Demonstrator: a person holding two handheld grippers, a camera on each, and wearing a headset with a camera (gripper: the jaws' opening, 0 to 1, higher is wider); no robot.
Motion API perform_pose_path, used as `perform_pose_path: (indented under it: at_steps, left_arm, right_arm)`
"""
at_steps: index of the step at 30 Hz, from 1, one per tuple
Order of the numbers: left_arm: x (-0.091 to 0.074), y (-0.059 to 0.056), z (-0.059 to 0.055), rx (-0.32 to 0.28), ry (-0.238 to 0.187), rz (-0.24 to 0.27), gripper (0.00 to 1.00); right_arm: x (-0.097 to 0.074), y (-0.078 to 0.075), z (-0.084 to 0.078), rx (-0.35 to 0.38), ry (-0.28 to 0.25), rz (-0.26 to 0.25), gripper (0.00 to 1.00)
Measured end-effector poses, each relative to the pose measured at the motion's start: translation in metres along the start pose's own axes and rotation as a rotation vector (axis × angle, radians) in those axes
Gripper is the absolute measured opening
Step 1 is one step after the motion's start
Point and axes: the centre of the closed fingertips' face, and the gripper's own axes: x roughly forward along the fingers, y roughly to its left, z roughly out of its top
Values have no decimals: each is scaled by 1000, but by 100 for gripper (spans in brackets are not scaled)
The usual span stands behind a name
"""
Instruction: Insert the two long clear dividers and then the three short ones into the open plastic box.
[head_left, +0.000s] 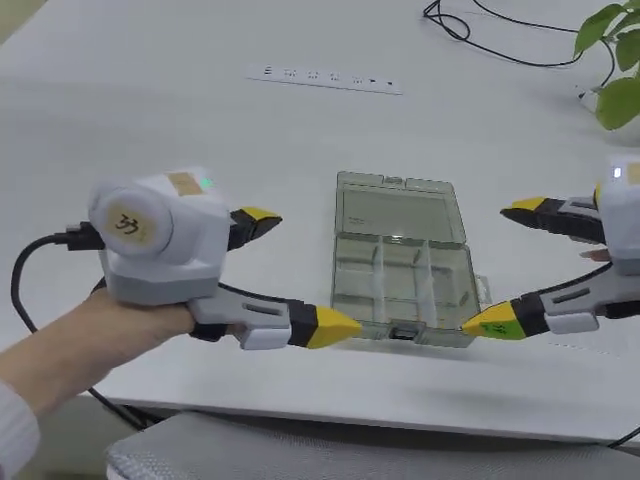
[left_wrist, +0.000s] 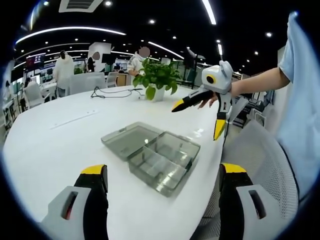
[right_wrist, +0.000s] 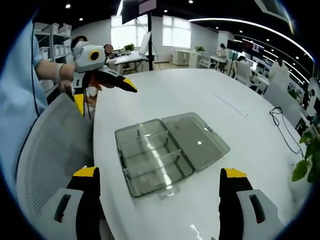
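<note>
The plastic box (head_left: 430, 334) lies open on the white table (head_left: 150, 120), close to the table edge nearest me. Its lid (head_left: 398, 212) is folded flat on the far side of the tray. Clear dividers (head_left: 381, 270) already stand upright inside the tray and split it into compartments. I cannot count them for certain through the clear plastic.

My left gripper (head_left: 297, 270) hangs just left of the box, held in my left hand (head_left: 130, 320). Its jaws are spread wide with nothing between them, and the lower yellow tip points at the box's near left corner. My right gripper (head_left: 507, 264) hangs just right of the box, also gaping wide and empty-handed. Its lower tip is close to the box's near right corner. In the head view I cannot tell whether either tip touches the box. In the two gripper views each gripper opposite is raised in the air beyond the box.

Behind the box, past the lid, a white power strip (head_left: 325, 78) lies flat on the table. Further behind the box and to its right, a black cable (head_left: 500, 40) loops across the table. Beside the cable are the green leaves of a potted plant (head_left: 615, 60). In front of the box, past the table edge, is the grey mesh back of a chair (head_left: 250, 450).
</note>
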Motion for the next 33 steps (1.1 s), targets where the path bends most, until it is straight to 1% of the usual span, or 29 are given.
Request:
perform_pose_path:
  at_steps: [1, 3, 7, 9, 12, 14, 20, 22, 25, 29, 32, 33]
  left_arm:
    - [1, -1, 1, -4, -2, 6, 94]
    - [3, -1, 2, -4, -2, 15, 94]
    - [5, -3, 3, -3, 3, 30, 94]
    - [6, -3, 4, -6, 1, 42, 94]
    - [7, -3, 5, -11, -2, 62, 94]
    - [8, -5, 5, -13, -2, 69, 94]
    - [14, -8, 7, -20, -2, 96, 94]
    - [15, -9, 8, -24, -7, 102, 94]
    - [16, -11, 9, -22, -6, 111, 94]
    - [17, -11, 11, -20, -8, 123, 94]
    - [18, -12, 12, -21, -10, 130, 94]
    - [18, -13, 12, -21, -11, 131, 94]
  right_arm:
    - [-5, -3, -5, 4, 5, -9, 100]
    - [-12, -8, -10, 10, -5, -18, 100]
    - [-22, -15, -18, 19, -12, -31, 100]
    - [-28, -21, -26, 33, -12, -39, 100]
    - [-35, -27, -36, 33, -2, -45, 100]
    - [-40, -31, -45, 41, 8, -45, 100]
    - [-53, -38, -71, 30, 60, -30, 99]
    - [-56, -40, -76, 20, 73, -29, 97]
    - [-59, -42, -83, 10, 92, -11, 95]
    - [-59, -44, -89, -9, 113, 3, 93]
    - [-58, -44, -94, -43, 142, 21, 90]
    - [-56, -43, -96, -65, 148, 32, 89]
